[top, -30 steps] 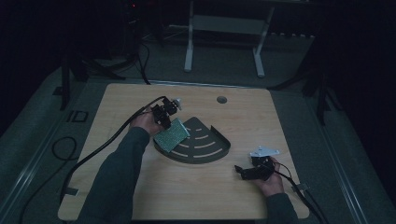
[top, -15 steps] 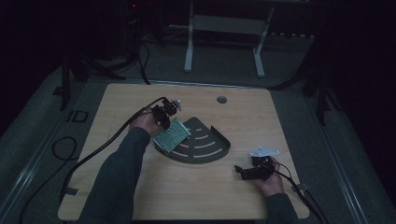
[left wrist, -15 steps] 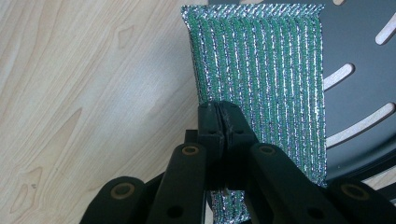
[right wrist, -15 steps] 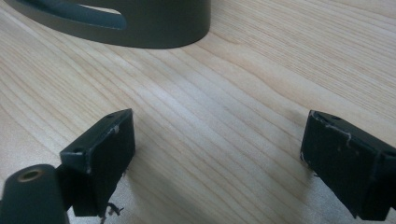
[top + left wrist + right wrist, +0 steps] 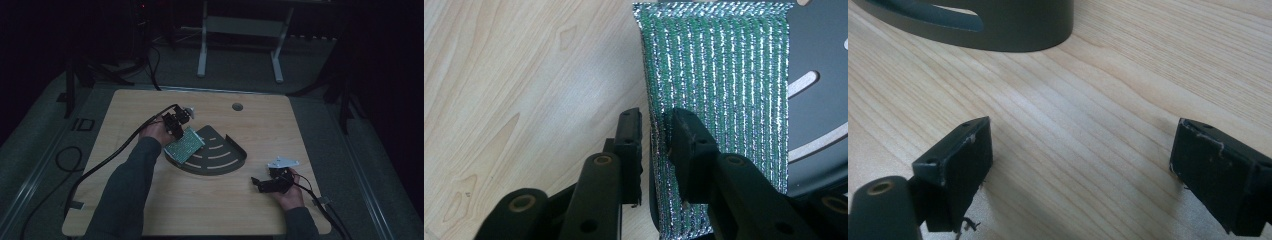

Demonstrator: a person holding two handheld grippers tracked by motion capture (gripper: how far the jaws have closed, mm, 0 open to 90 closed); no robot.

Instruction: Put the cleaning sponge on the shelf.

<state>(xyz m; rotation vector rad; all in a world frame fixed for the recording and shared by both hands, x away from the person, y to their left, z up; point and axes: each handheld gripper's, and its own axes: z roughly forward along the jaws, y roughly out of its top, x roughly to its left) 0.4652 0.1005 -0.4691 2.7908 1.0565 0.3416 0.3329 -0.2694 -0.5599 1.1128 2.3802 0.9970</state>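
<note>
A: Where does the green scouring pad (image 5: 184, 145) sit?

B: In the high view it lies tilted on the left edge of the dark fan-shaped tray (image 5: 227, 161), partly over the tray and partly over the wooden bench (image 5: 150, 210). In the left gripper view its glittery green weave (image 5: 719, 95) stands upright between the jaws, with the tray's slotted floor (image 5: 824, 100) just to its right.

A: And the left hand-held gripper (image 5: 176, 123)?

B: It rests at the pad's upper corner, held by the person's left hand (image 5: 156, 132). Its jaws have just been opening. In the left gripper view (image 5: 654, 135) a narrow gap shows between the left jaw and the pad's edge; the right jaw stands close against the weave. The pad stays between them, no longer pinched.

A: The right hand-held gripper (image 5: 270, 183)?

B: It lies low on the bench near the right front corner, well apart from the pad, in the person's right hand (image 5: 290, 192), with a grey plate on top. Its own view (image 5: 1080, 160) shows the jaws spread wide with bare wood between them, and the tray's curved wall (image 5: 998, 30) farther off at the top
</note>
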